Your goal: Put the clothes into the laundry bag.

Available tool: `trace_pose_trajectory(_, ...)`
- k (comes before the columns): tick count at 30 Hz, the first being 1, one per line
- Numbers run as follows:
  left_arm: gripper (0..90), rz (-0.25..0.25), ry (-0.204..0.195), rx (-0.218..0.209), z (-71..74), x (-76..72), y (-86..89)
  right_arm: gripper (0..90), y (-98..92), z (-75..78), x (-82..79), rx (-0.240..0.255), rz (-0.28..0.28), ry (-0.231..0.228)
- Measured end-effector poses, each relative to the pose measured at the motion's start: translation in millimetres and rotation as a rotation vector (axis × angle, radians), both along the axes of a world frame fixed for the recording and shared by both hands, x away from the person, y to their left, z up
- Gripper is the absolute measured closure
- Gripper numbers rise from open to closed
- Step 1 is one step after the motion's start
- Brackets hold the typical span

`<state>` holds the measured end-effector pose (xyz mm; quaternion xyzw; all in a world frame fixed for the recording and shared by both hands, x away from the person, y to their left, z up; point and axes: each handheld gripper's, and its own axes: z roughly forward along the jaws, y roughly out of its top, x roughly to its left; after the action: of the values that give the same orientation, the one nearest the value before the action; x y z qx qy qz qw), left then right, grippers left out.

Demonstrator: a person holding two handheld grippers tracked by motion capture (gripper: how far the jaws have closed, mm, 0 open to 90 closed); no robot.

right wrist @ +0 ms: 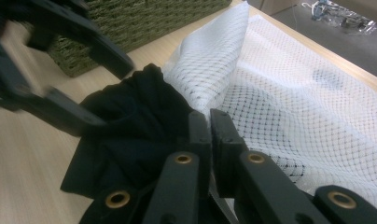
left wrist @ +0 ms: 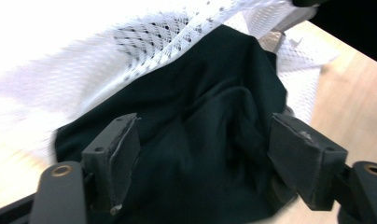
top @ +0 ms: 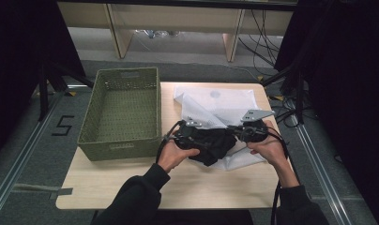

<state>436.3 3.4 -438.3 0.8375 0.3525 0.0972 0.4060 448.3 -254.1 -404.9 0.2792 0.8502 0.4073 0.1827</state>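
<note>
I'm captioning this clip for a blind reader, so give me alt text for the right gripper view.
The right tongs, jaws shut, pinch the edge of a white mesh bag beside a crumpled black garment on a wooden table. The left tongs, blurred and open, reach over the garment, with a green woven basket behind.

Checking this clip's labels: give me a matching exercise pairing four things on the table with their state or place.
Things:
1. basket
2. black cloth
3. mesh bag
4. right gripper

States:
A. jaws shut
B. white, spread on the table
C. green, at the table's left
D. dark, bunched between the open jaws of the left gripper

Pairs: 1-C, 2-D, 3-B, 4-A
</note>
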Motion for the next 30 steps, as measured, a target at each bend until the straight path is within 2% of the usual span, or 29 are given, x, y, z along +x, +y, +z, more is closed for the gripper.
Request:
trace_pose_trajectory(1,24.2,-0.015,-0.001,0.019,-0.1,-1.2,2.6,88.9,0.4,0.1,-0.1,-0.004,-0.002,-0.006)
trace_pose_trajectory(2,22.0,-0.022,0.023,0.053,-2.6,-1.0,5.6,88.9,1.2,-0.2,0.0,0.0,0.005,0.006)
trace_pose_trajectory(4,16.4,-0.032,0.051,0.075,-13.8,4.3,7.0,88.9,3.3,-0.7,-1.3,0.002,-0.003,0.009)
trace_pose_trajectory(5,16.8,-0.014,0.066,0.069,-20.9,6.3,4.9,88.9,4.4,-0.5,-1.1,0.0,0.004,0.013)
trace_pose_trajectory(6,18.8,-0.024,0.082,0.074,-27.5,8.6,2.3,88.9,5.5,-0.3,-1.4,0.0,0.009,0.003)
trace_pose_trajectory(7,27.4,-0.024,0.08,0.083,-30.9,9.2,-0.6,88.9,6.5,0.4,-1.8,-0.006,0.019,0.002)
trace_pose_trajectory(9,49.5,-0.046,0.004,0.132,-33.3,7.1,-7.0,88.9,9.1,0.8,-3.0,0.0,0.019,-0.004)
trace_pose_trajectory(10,59.2,-0.052,-0.025,0.122,-32.0,5.0,-9.9,88.9,10.2,1.1,-3.0,-0.004,0.021,-0.017)
trace_pose_trajectory(11,72.7,-0.038,-0.06,0.053,-25.2,2.4,-12.3,88.9,12.4,2.0,-3.8,-0.002,0.03,-0.007)
trace_pose_trajectory(12,76.4,-0.038,-0.06,0.053,-25.2,2.4,-12.3,88.9,12.4,2.0,-3.8,-0.002,0.03,-0.007)
trace_pose_trajectory(13,76.4,-0.03,-0.072,0.041,-20.7,1.4,-14.0,88.9,12.8,3.2,-4.2,-0.002,0.035,-0.009)
trace_pose_trajectory(14,78.3,-0.045,-0.058,0.022,-17.4,1.9,-16.8,88.9,12.9,4.2,-3.8,0.001,0.035,-0.028)
trace_pose_trajectory(15,78.9,-0.052,-0.044,-0.01,-14.7,3.2,-19.9,88.9,12.7,5.9,-4.2,-0.001,0.035,-0.027)
trace_pose_trajectory(17,79.3,-0.048,-0.04,-0.045,-13.9,5.5,-25.1,88.9,12.6,8.3,-6.1,0.013,0.028,-0.017)
trace_pose_trajectory(18,79.3,-0.046,-0.04,-0.063,-15.1,7.8,-28.2,88.9,11.0,10.3,-5.2,0.009,0.033,-0.036)
trace_pose_trajectory(20,79.2,-0.044,-0.055,-0.066,-18.8,13.0,-33.6,88.9,11.1,12.0,-7.0,0.024,0.025,-0.019)
trace_pose_trajectory(21,79.1,-0.032,-0.055,-0.069,-21.4,16.5,-35.1,88.9,10.6,12.4,-5.9,0.022,0.035,-0.042)
trace_pose_trajectory(22,79.0,-0.022,-0.051,-0.09,-24.4,19.6,-36.2,88.9,11.2,12.4,-6.7,0.024,0.039,-0.028)
trace_pose_trajectory(24,78.9,-0.07,-0.046,-0.129,-26.5,18.4,-39.4,88.9,13.2,11.4,-6.6,0.02,0.046,-0.024)
trace_pose_trajectory(25,78.9,-0.088,-0.064,-0.134,-26.2,13.4,-42.8,88.9,13.2,11.4,-6.6,0.02,0.046,-0.024)
trace_pose_trajectory(26,78.8,-0.117,-0.072,-0.121,-24.4,8.5,-44.8,88.9,13.1,11.4,-5.9,0.018,0.048,-0.033)
trace_pose_trajectory(27,78.7,-0.125,-0.085,-0.105,-22.9,4.7,-46.7,88.9,12.8,11.7,-6.1,0.023,0.043,-0.023)
trace_pose_trajectory(28,78.6,-0.133,-0.092,-0.095,-21.3,3.7,-47.3,88.9,12.1,11.9,-5.5,0.021,0.039,-0.037)
trace_pose_trajectory(30,78.7,-0.111,-0.086,-0.1,-21.6,8.0,-45.4,88.9,12.5,11.7,-5.9,0.022,0.044,-0.03)
